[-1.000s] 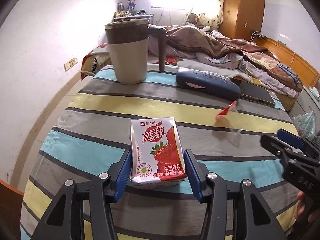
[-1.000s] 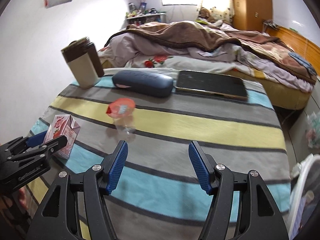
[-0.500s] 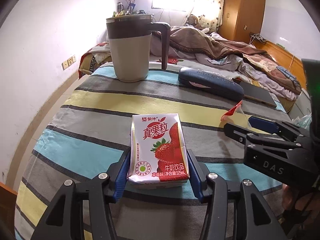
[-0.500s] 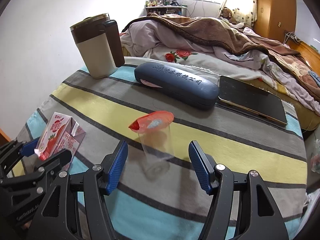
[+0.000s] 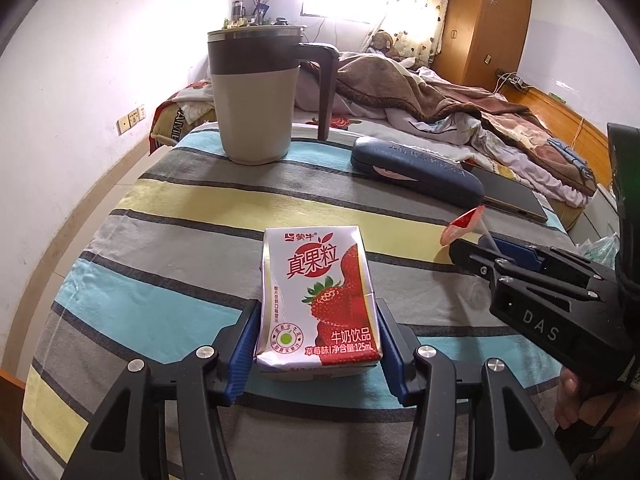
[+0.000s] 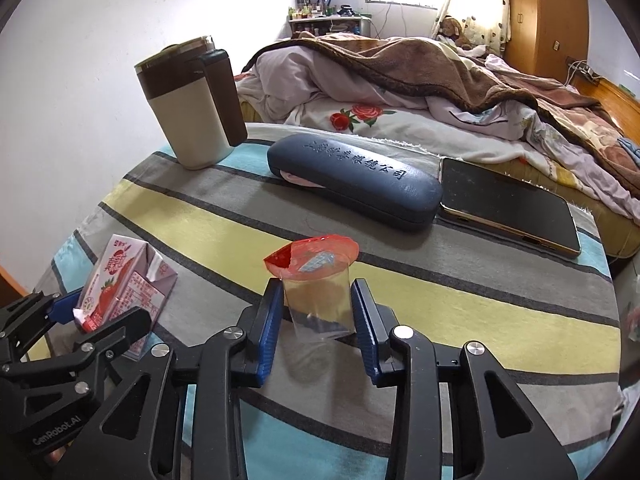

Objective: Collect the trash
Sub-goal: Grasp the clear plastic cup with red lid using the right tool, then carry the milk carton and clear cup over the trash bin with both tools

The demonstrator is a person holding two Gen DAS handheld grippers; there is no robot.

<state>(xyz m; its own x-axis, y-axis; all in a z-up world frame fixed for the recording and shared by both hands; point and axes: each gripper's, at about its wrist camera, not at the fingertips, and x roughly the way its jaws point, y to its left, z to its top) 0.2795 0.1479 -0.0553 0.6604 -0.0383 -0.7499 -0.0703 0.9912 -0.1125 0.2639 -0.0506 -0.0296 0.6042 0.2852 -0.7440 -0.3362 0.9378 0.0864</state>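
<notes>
Two pieces of trash on the striped cloth [image 6: 460, 292], one per gripper

Left gripper [image 5: 318, 344]: pads pinch the strawberry milk carton [image 5: 318, 300] low on its two narrow sides. Carton stands upright on the cloth, printed face toward the left camera, long axis vertical, dead centre between the fingers and just ahead of the hand.

Right gripper [image 6: 318, 316]: jaws have just been closing, with the clear plastic cup [image 6: 318, 300] between them. In the right wrist view both blue pads sit against the cup walls, so it reads as a grip. Cup is upright, a little tilted, its torn red foil lid [image 6: 312, 256] half peeled and standing above the pads. It lies straight ahead of the right hand, centred in the jaws, base apparently on the cloth though hard to tell through the clear plastic.

Carton sits to the left of the cup, near it but apart; each hand is nearest its own item, no crossing needed.

Judgement: both items look secured, so the coming move is a straight lift. The cup wall is thin and may buckle or slip; the carton is held low and could tip forward.

Mug [image 6: 188, 104], glasses case [image 6: 352, 180] and phone [image 6: 508, 204] lie beyond, well clear of both grippers
</notes>
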